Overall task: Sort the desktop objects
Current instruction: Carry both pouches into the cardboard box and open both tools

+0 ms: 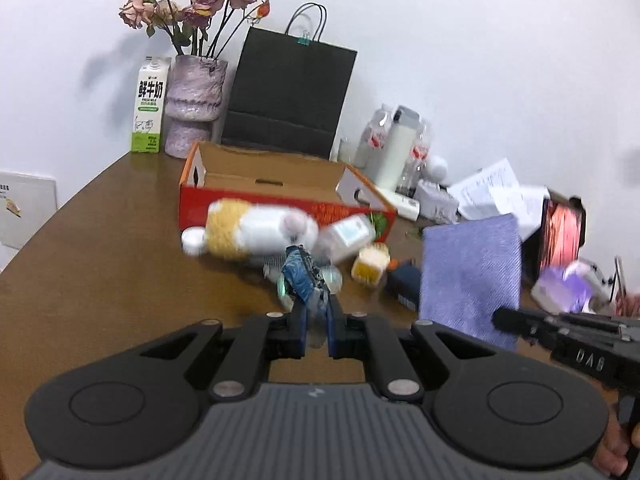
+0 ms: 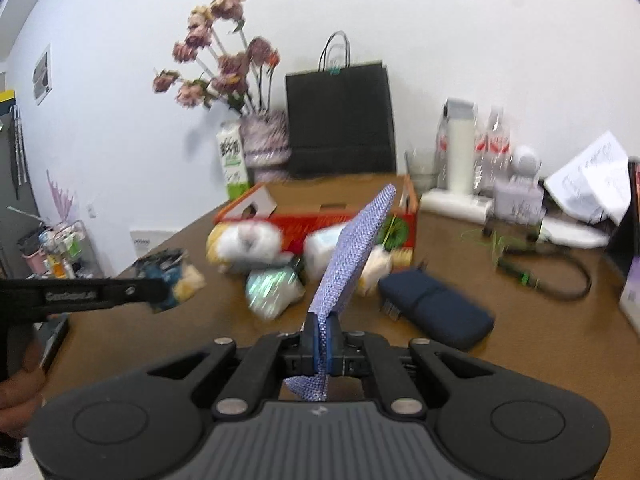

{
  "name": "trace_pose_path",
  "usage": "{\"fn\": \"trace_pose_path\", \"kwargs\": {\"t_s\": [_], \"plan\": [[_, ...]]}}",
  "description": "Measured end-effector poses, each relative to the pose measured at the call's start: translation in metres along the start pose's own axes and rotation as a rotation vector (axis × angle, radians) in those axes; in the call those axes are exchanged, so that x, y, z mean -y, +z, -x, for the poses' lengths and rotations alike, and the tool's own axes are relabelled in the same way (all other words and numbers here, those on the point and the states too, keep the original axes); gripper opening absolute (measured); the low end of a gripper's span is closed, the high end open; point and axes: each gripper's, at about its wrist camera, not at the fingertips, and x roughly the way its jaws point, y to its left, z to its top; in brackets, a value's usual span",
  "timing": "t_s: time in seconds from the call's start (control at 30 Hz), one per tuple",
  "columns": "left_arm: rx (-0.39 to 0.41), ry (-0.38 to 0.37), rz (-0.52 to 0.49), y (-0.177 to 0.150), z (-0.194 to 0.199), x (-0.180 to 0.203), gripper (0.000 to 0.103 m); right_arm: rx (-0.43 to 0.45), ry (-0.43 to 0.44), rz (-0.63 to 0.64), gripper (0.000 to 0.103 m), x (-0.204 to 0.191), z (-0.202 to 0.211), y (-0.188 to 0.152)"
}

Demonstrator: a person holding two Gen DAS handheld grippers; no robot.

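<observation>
On the brown counter (image 1: 100, 272), at 12 o'clock from the left wrist camera, stands an open red cardboard box (image 1: 280, 196) with its flaps raised. Against its near wall lie a yellow-and-white plush toy (image 1: 256, 228) and a clear plastic bottle (image 1: 348, 236), both blurred. A small yellow-and-white item (image 1: 370, 266) sits at 1 o'clock from the left gripper, beside a dark blue pouch (image 1: 404, 284).

Left gripper (image 1: 316, 320): jaws drawn close together, clamping a crumpled blue-patterned packet (image 1: 302, 276) that rises between the fingers. The right wrist view shows this packet held off the counter at 9 o'clock.

Right gripper (image 2: 320, 344): jaws closed on a purple woven cloth (image 2: 352, 248). The cloth stands up from the fingers, leaning toward 1 o'clock, with a short tail hanging below the jaws. In the left wrist view it appears as a flat purple panel at 3 o'clock, in front of the pouch.

A shiny wrapped item (image 2: 272, 288) lies on the counter at 11 o'clock from the right gripper; its nature cannot be determined.

Along the back wall stand a milk carton (image 1: 150, 106), a purple vase of dried roses (image 1: 194, 104) and a black paper bag (image 1: 290, 92). At 2 o'clock are water bottles (image 1: 380, 136), a white cylindrical container (image 1: 394, 152) and loose papers (image 1: 492, 188).
</observation>
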Motion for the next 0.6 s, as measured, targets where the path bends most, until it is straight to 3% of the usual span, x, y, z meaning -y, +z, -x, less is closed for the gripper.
{"fn": "trace_pose_path", "kwargs": {"t_s": [0.13,0.17,0.3,0.4,0.47,0.53,0.6], "plan": [[0.049,0.061,-0.082,0.055,-0.04,-0.008,0.01,0.033,0.065,0.014,0.002,0.025,-0.035,0.056],[0.037,0.062,-0.098,0.071,-0.057,-0.011,0.01,0.026,0.079,0.019,0.002,0.03,-0.051,0.074],[0.004,0.188,-0.127,0.135,-0.139,-0.032,0.01,-0.012,0.098,0.069,0.002,0.045,-0.126,0.147],[-0.097,0.291,-0.147,0.165,-0.217,-0.051,0.012,-0.118,0.122,0.109,0.002,0.051,-0.209,0.187],[-0.198,0.322,-0.142,0.175,-0.271,-0.066,0.012,-0.238,0.144,0.063,0.002,0.066,-0.273,0.198],[-0.275,0.356,-0.143,0.178,-0.314,-0.079,0.011,-0.357,0.101,0.056,0.002,0.078,-0.334,0.198],[-0.311,0.358,-0.154,0.179,-0.336,-0.089,0.01,-0.421,0.004,0.068,0.002,0.087,-0.373,0.197]]}}
